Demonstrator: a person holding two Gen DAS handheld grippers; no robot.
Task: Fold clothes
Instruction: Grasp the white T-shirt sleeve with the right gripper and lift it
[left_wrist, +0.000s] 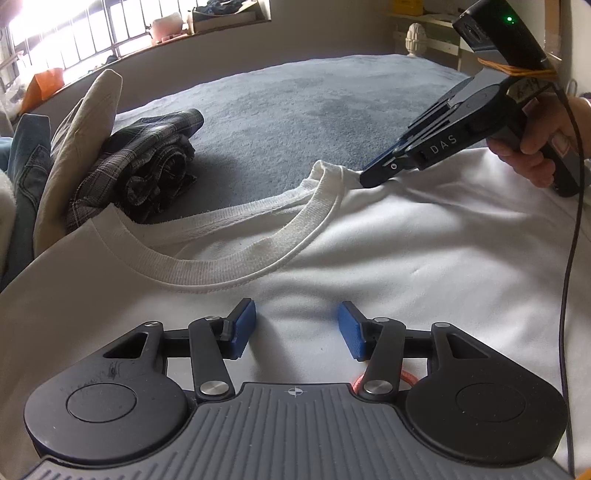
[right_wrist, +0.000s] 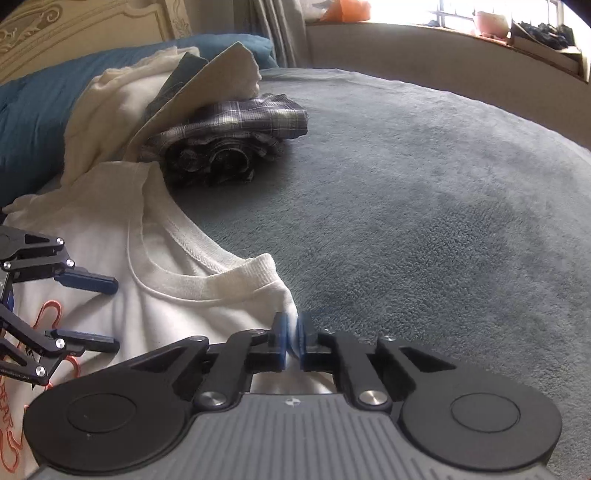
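Right gripper pinches the shoulder of the white T-shirt, left one waits open over the chest.

Your right gripper (right_wrist: 294, 334) has its jaws closed on a fold of the white T-shirt (left_wrist: 369, 251) just right of the ribbed collar (left_wrist: 258, 240), while your left gripper (left_wrist: 297, 328) hangs about half open above the chest with nothing between its blue pads (left_wrist: 243, 328). The shirt lies spread on the near side of the grey-blue blanket (right_wrist: 424, 203), collar toward the far side, with a crumpled plaid garment (right_wrist: 229, 136) just beyond it. It looks like soft, light knit that will sag and drag from a single pinch, so I'd take the matching shoulder seam left of the collar. It's plain white, lightly creased, with an orange print (right_wrist: 48, 314) showing on the chest.
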